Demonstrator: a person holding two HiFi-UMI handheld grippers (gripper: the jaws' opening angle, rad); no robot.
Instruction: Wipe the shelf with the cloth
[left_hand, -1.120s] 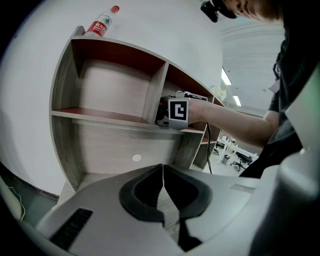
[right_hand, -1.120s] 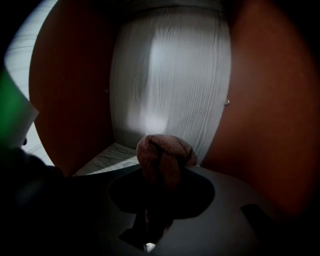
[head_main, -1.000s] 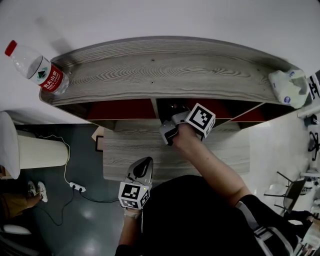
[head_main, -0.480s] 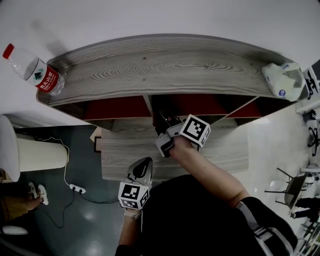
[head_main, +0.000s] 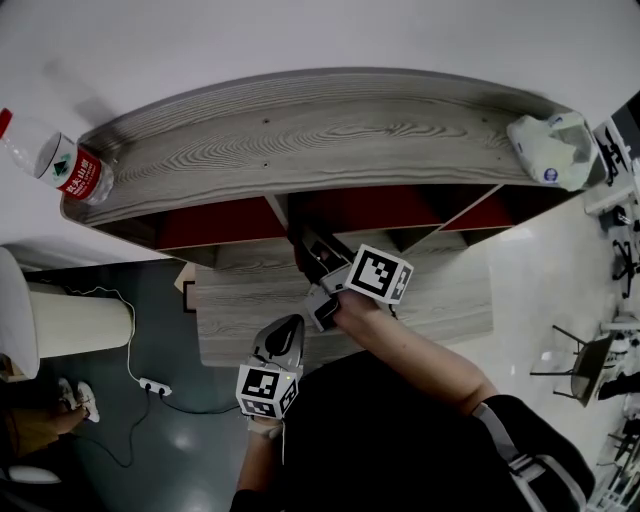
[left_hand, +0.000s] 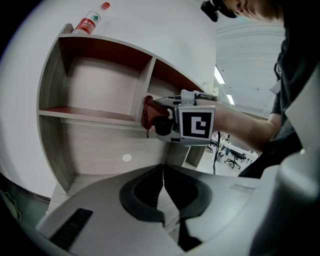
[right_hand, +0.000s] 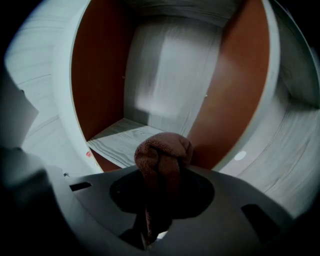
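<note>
A brownish-red cloth (right_hand: 162, 155) is being clamped by the right gripper (right_hand: 162, 200) before a wooden shelf (right_hand: 125, 140) compartment; the left gripper (left_hand: 163, 187) is being held closed, empty.

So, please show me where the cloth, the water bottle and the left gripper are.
cloth (right_hand: 162, 150): right gripper view, bunched top.
water bottle (head_main: 70, 170): head view, its label.
left gripper (left_hand: 163, 170): left gripper view, where its closed fingertips meet.

text: none legible | bottle (head_main: 58, 163) label: red, print too small to read
</note>
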